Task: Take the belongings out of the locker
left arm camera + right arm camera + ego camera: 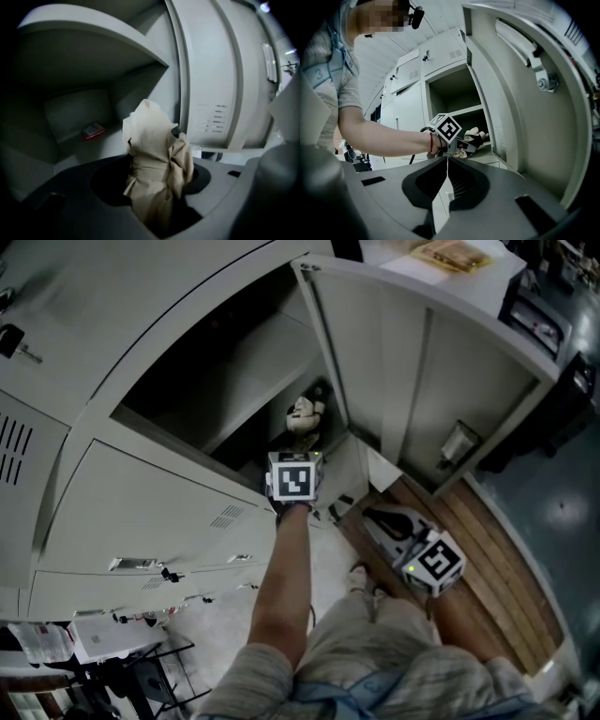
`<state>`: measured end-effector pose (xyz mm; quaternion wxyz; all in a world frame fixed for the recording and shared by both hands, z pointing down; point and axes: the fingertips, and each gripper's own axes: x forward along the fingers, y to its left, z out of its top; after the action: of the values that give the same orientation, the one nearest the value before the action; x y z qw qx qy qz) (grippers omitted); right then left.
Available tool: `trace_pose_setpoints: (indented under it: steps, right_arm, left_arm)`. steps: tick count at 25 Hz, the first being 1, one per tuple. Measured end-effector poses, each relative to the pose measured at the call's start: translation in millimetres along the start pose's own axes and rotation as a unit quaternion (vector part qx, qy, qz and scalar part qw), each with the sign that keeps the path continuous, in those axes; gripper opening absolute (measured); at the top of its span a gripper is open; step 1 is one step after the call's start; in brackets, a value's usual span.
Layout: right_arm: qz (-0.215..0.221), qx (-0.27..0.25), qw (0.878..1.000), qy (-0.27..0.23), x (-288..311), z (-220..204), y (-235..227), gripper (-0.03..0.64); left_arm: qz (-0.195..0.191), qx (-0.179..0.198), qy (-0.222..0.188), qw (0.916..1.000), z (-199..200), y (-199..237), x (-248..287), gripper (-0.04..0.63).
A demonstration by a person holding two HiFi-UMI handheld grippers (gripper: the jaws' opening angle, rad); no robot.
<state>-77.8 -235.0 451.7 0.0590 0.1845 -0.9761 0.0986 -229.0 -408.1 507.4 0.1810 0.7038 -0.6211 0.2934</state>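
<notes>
We wear a mottled grey short-sleeved shirt, a light-blue strap and a red wrist band. The left gripper and right gripper are grey. Each carries a white cube with black square markers.

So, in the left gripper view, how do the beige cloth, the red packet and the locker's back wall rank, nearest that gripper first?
1. The beige cloth, gripped in the jaws.
2. The red packet, deeper inside, to the left.
3. The back wall, behind the packet.
</notes>
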Motion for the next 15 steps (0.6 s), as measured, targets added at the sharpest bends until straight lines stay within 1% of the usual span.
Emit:
trace_pose_setpoints:
  steps: [3,5,7,11,15]
  right_arm:
    - [0.001,0.001,1.000,0.000,-5,0,4,0.005]
    - [0.005,-0.006,1.000,-0.004,-7,2,7,0.005]
    - [0.009,-0.013,1.000,-0.007,-10,5,12,0.005]
    - [0.009,-0.015,1.000,-0.014,-16,9,18,0.005]
    - [0.009,-0.011,1.000,-0.026,-21,13,22,0.005]
  left_arm:
    - [-0.012,-0.040,-0.072,0.9965,9,-4,-15,0.258]
    - [-0.027,-0.073,-0.110,0.9908,9,-8,-28,0.255]
    - [-0.054,-0.100,-0.137,0.9840,3,-19,-40,0.255]
    - [-0.109,-0.107,-0.176,0.9724,-14,-50,-66,0.255]
    - [-0.167,-0.112,-0.220,0.9544,-27,-82,-102,0.255]
